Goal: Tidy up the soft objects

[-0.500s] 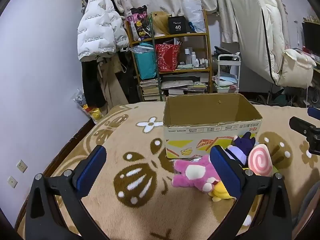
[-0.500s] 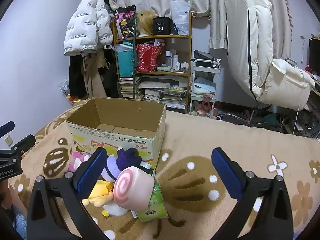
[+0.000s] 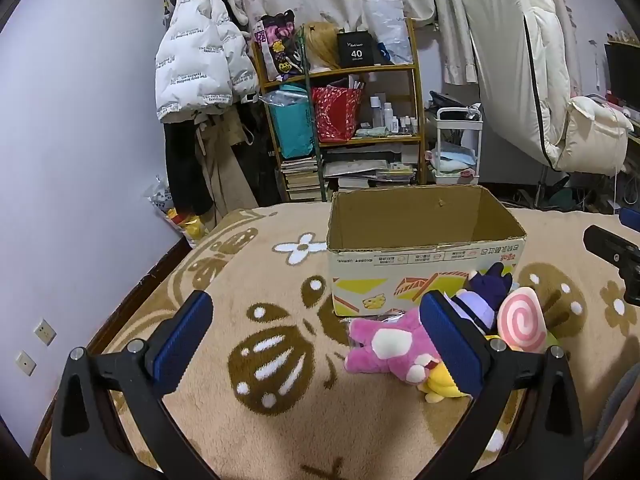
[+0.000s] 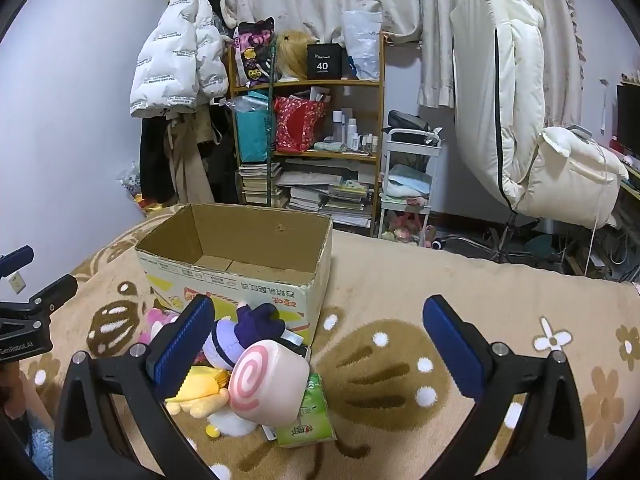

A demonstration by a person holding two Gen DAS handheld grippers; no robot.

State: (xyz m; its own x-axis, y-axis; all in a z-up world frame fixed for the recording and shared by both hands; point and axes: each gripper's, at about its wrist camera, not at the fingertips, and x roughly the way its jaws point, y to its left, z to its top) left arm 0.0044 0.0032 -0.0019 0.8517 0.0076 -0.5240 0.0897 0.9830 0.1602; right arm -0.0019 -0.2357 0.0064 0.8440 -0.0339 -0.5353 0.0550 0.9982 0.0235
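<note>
Blanket (image 3: 280, 420): we see a tan, flower-patterned spread under everything; the cardboard box stands on it.
Shelf (image 4: 308, 140): well behind the box, we find books, bottles and bags crowded on it.
Cardboard box (image 3: 420, 264): our landmark, open-topped, with nothing showing inside.
Left gripper (image 3: 316, 336): we hold it short of the box's near-left corner, jaws spread wide, nothing between them.
Right gripper (image 4: 318, 340): we hold it short of the box's near-right corner, jaws spread wide over bare blanket.
Pink plush (image 3: 384, 344): lying against the box's near wall, partly behind our left gripper's right finger.
Swirl cushion (image 4: 264, 388): in front of the box, atop the toy pile.
Purple plush (image 4: 244, 336): touching the box's front.
Yellow plush (image 4: 200, 392): under the cushion.
Green packet (image 4: 308, 420): at the pile's near edge, farthest from the box.
</note>
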